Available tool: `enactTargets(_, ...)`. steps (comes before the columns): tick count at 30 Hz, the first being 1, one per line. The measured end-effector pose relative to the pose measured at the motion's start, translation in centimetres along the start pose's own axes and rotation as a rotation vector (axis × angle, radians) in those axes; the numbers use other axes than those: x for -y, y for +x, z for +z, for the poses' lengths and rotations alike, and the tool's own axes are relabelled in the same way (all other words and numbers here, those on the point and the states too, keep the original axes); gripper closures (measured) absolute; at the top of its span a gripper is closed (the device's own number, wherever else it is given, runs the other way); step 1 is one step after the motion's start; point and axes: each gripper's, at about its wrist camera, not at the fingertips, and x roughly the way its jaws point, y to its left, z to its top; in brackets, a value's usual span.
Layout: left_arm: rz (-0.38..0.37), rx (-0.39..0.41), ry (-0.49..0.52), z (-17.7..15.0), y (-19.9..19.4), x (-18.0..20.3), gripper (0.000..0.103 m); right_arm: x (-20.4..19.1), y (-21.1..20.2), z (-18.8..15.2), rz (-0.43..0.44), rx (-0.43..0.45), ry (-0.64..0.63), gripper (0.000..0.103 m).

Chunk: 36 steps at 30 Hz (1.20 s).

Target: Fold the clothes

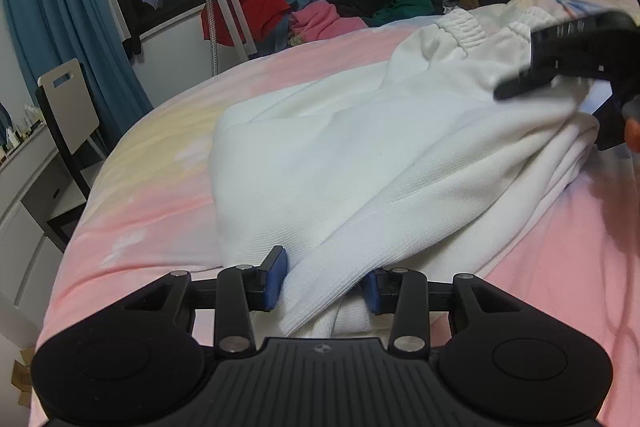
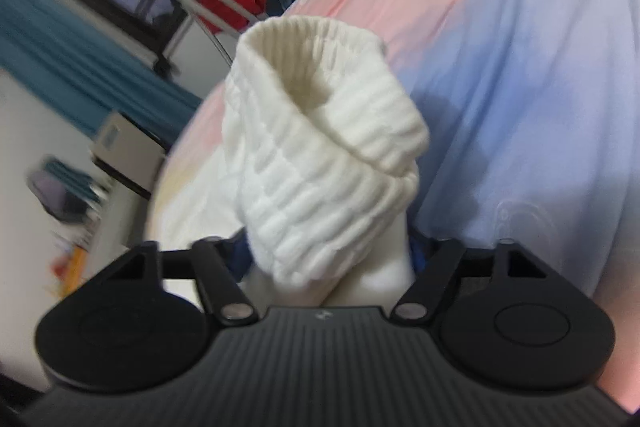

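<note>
A pair of white trousers (image 1: 360, 155) lies spread on the bed (image 1: 152, 195), running forward from the left gripper (image 1: 326, 283) toward its elastic waistband (image 1: 460, 31) farther ahead and to the right. The left gripper's blue pads (image 1: 276, 279) are clamped on a bunched fold of the cloth, which fills the gap between them. The right gripper (image 2: 332, 259) has its fingers closed on a ribbed cuff (image 2: 320, 147) of the same garment; the cuff stands up just ahead of the fingers, its opening facing away, above the pink and blue bedding.
</note>
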Motion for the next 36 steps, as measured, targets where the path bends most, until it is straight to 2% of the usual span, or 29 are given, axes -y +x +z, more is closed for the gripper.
enactTargets(2, -0.042, 0.006, -0.050, 0.2, -0.6, -1.0, 0.055, -1.0, -0.4, -0.3, -0.018, 0.019, -0.031, 0.053)
enactTargets(4, -0.097, 0.011, -0.120, 0.4, -1.3, -2.2, 0.055, -1.3, -1.1, -0.3, -0.024, 0.041, -0.034, 0.059)
enactTargets(6, -0.165, 0.019, -0.231, 0.7, -2.1, -3.8, 0.052, -1.5, -1.8, -0.3, -0.028, 0.058, -0.041, 0.061)
enactTargets(9, -0.276, 0.072, -0.430, 0.7, -3.5, -6.9, 0.035, -2.0, -2.7, -0.3, -0.031, 0.084, -0.068, 0.063)
enactTargets(10, -0.304, 0.095, -0.501, 0.4, -3.7, -8.0, 0.024, -2.3, -2.8, -0.3, -0.029, 0.093, -0.076, 0.063)
enactTargets(11, -0.328, 0.119, -0.574, 0.2, -3.8, -9.1, 0.020, -2.7, -3.0, -0.2, -0.028, 0.101, -0.084, 0.064)
enactTargets(12, -0.352, 0.143, -0.647, -0.1, -3.9, -10.2, 0.019, -2.8, -3.0, -0.2, -0.027, 0.105, -0.086, 0.064)
enactTargets(14, -0.361, 0.138, -0.770, -0.7, -2.8, -11.7, 0.018, -2.7, -3.0, -0.2, -0.027, 0.106, -0.081, 0.064)
enactTargets(17, -0.338, 0.058, -0.879, -1.9, 0.0, -12.8, 0.019, -2.5, -3.0, -0.2, -0.026, 0.108, -0.073, 0.064)
enactTargets(20, -0.308, -0.027, -0.931, -2.9, 2.4, -13.2, 0.021, -2.4, -2.9, -0.2, -0.025, 0.110, -0.066, 0.064)
enactTargets(25, -0.449, -0.077, -0.982, -3.7, 4.1, -12.7, 0.019, -1.9, -2.7, -0.3, -0.028, 0.108, -0.044, 0.063)
enactTargets(27, -0.486, -0.066, -0.971, -3.6, 3.8, -12.7, 0.019, -1.4, -2.5, -0.2, -0.027, 0.099, -0.017, 0.063)
enactTargets(30, -0.581, -0.027, -1.020, -3.7, 3.2, -13.3, 0.019, -0.7, -2.2, -0.2, -0.020, 0.090, 0.020, 0.063)
enactTargets(36, -0.530, -0.131, -1.002, -5.1, 4.7, -12.6, 0.023, -0.5, -1.7, -0.4, -0.028, 0.079, 0.029, 0.061)
